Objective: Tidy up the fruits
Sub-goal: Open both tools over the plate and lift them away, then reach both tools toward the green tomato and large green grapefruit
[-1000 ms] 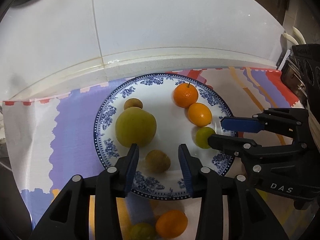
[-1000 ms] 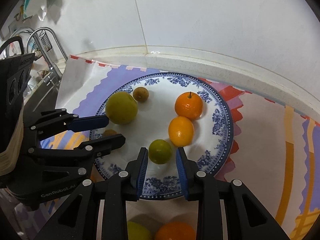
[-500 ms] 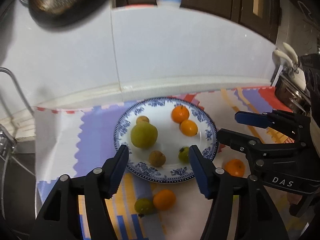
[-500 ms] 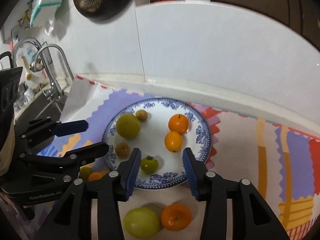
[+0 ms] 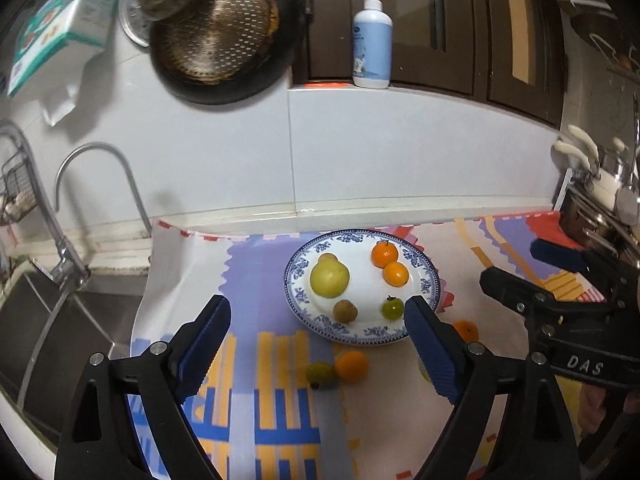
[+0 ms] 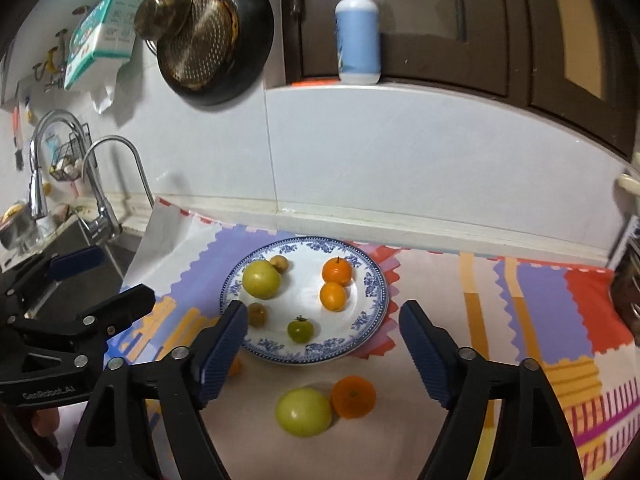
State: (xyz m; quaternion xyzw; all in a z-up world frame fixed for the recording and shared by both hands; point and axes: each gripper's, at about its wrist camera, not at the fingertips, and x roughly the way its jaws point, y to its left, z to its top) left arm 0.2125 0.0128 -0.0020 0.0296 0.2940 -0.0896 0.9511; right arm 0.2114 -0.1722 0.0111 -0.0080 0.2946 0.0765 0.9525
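A blue-patterned white plate [image 5: 298, 304] [image 6: 370, 316] holds a large yellow-green fruit [image 5: 329, 279] [image 6: 261, 279], two oranges [image 5: 385, 254] [image 6: 337, 271], a small green fruit [image 5: 391, 308] [image 6: 300, 330] and two small brown fruits [image 5: 345, 311]. On the mat in front lie a small green fruit [image 5: 321, 374] beside an orange [image 5: 351, 366], and a yellow-green fruit [image 6: 303, 412] beside an orange [image 6: 353, 396]. My left gripper [image 5: 318, 346] is open and empty, held above and back from the plate. My right gripper [image 6: 322, 350] is also open and empty.
A patterned mat [image 5: 280, 420] covers the counter. A sink with a curved tap [image 5: 96, 184] lies to the left. A pan [image 5: 224, 36] hangs on the wall and a soap bottle [image 5: 372, 40] stands on the ledge. Pots [image 5: 600, 208] stand at the right.
Both grippers have opened wide and pulled up and back from the plate. The brown fruit and the small green fruit they stood around stay on the plate.
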